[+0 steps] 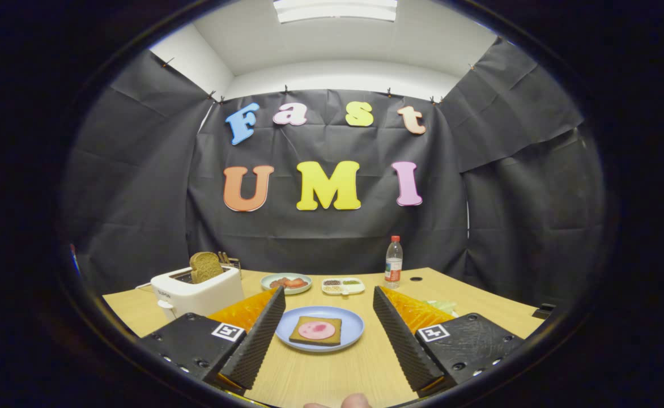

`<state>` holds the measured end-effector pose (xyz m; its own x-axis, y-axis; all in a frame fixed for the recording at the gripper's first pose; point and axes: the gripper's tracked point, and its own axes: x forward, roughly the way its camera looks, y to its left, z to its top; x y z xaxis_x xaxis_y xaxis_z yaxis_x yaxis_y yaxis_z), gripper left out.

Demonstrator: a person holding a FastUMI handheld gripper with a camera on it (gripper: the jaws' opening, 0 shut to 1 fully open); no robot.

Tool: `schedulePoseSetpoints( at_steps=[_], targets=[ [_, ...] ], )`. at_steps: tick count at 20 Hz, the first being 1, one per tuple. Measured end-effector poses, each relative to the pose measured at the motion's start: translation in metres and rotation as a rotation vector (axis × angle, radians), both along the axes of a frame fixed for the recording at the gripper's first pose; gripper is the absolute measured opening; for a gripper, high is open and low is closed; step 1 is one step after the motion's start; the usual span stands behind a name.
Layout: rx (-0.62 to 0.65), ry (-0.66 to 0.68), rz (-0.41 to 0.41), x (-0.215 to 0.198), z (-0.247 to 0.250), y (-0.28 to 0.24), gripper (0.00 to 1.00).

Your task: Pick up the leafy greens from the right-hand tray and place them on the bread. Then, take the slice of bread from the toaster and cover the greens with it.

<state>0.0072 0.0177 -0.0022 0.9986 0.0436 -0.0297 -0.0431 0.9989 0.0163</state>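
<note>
The wooden table (332, 374) spreads under everything, and low over it the gripper (328, 300) hangs with its two fingers spread wide apart, holding nothing and touching nothing. Off beyond the left finger stands a white toaster (199, 292) with a brown slice of bread (205, 266) sticking upright out of its slot. Between the fingers, just ahead of them, sits a blue plate (352, 334) carrying a square of brown bread (315, 331) topped with a round pink slice of meat (315, 330). Behind the right finger a bit of pale leafy greens (444, 306) peeks out, mostly hidden. Farther back are a green dish (285, 283) of red pieces, a small divided tray (343, 285), and a water bottle (393, 262) standing upright.
</note>
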Motion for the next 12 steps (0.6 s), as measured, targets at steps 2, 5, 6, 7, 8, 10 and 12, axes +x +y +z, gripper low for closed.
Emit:
schedulePoseSetpoints(
  at_steps=[2,5,6,7,8,10,12],
  targets=[
    [-0.005,0.003,0.008,0.0,0.0002,0.0022,0.95],
    [-0.014,0.003,0.028,-0.0015,-0.0015,0.0063,0.95],
    [-0.018,0.007,0.036,-0.0013,-0.0023,0.0087,0.95],
    [-0.018,0.01,0.039,-0.0009,-0.0031,0.0081,0.95],
    [-0.018,0.012,0.04,-0.0001,-0.0031,0.0072,0.95],
    [-0.018,0.012,0.037,0.0006,-0.0029,0.0041,0.95],
    [-0.02,0.007,0.038,0.0004,-0.0012,0.001,0.95]
  ],
)
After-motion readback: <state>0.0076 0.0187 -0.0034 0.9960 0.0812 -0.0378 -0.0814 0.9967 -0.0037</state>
